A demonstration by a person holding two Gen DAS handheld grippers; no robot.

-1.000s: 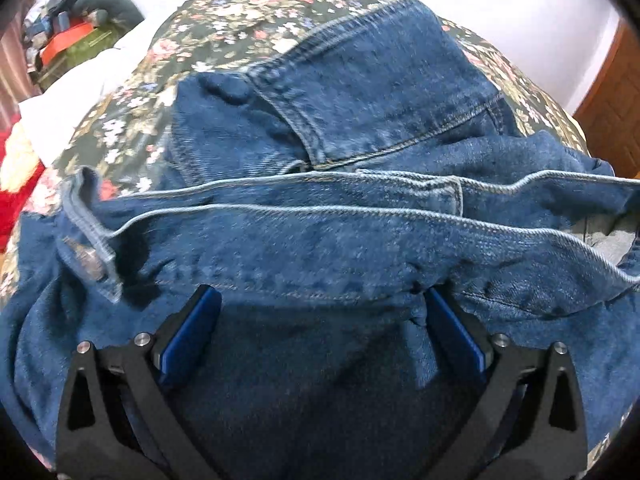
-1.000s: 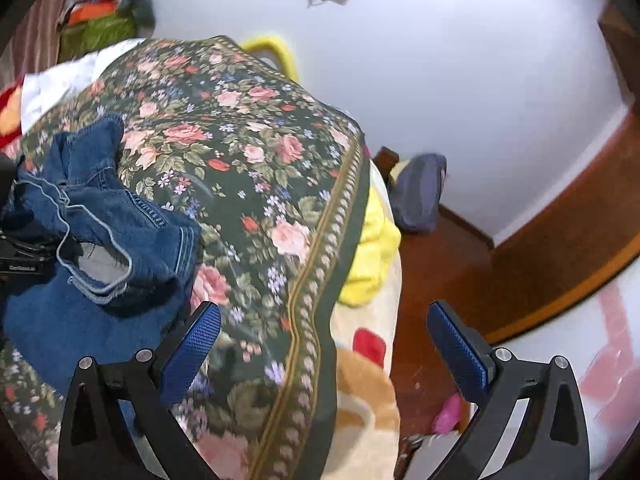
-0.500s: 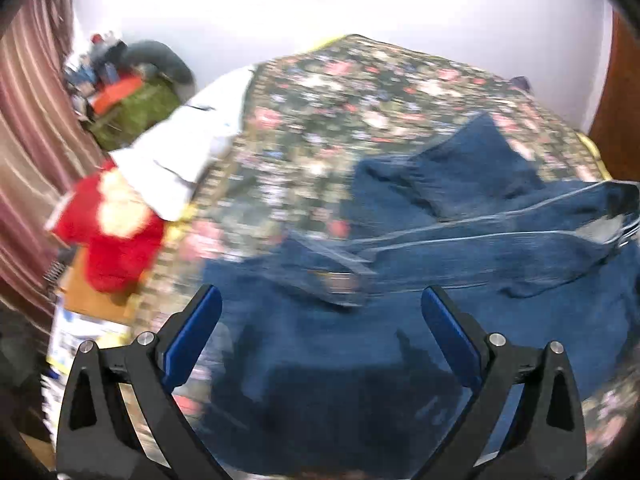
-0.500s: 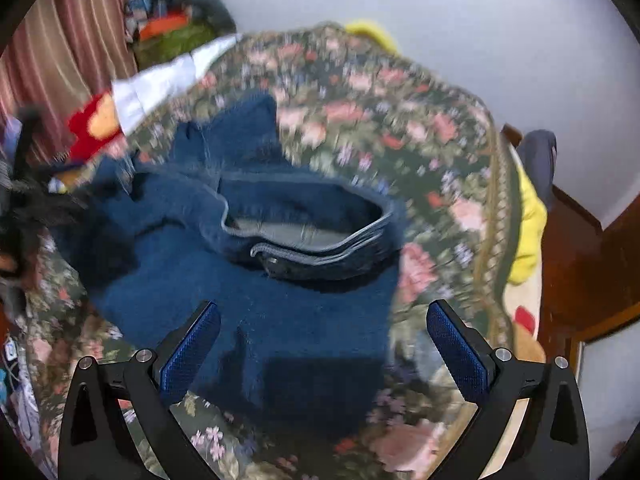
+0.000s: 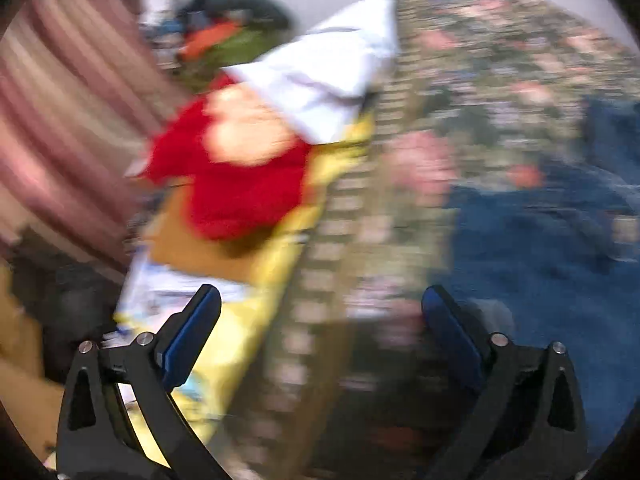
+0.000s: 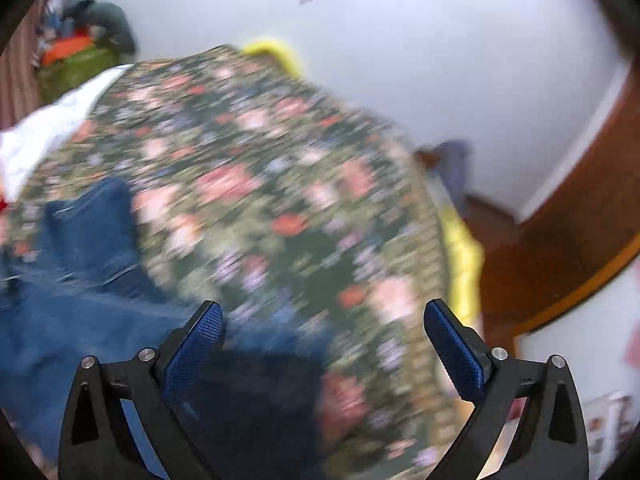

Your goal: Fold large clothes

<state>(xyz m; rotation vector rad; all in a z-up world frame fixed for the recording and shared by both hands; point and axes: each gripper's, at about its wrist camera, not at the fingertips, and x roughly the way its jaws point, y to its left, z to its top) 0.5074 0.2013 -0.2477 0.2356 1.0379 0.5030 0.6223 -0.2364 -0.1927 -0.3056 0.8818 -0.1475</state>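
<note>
- Left gripper (image 5: 320, 320) is spread wide and empty above the floral bedspread (image 5: 480, 100) edge.
- Right gripper (image 6: 322, 326) likewise gapes, holding nothing.
- Denim jeans (image 6: 80, 300) lie on the bedspread, blurred.

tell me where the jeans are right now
The jeans lie on the floral bedspread, lower left in the right wrist view and at the right edge of the left wrist view.

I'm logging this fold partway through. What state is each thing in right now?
left gripper: open, holding nothing.
right gripper: open, holding nothing.
denim garment: lying rumpled on the bed, ungripped; how far it is folded is too blurred to tell.
floral bedspread: spread over the bed, under the denim.
white cloth: lying at the bed's edge.
</note>
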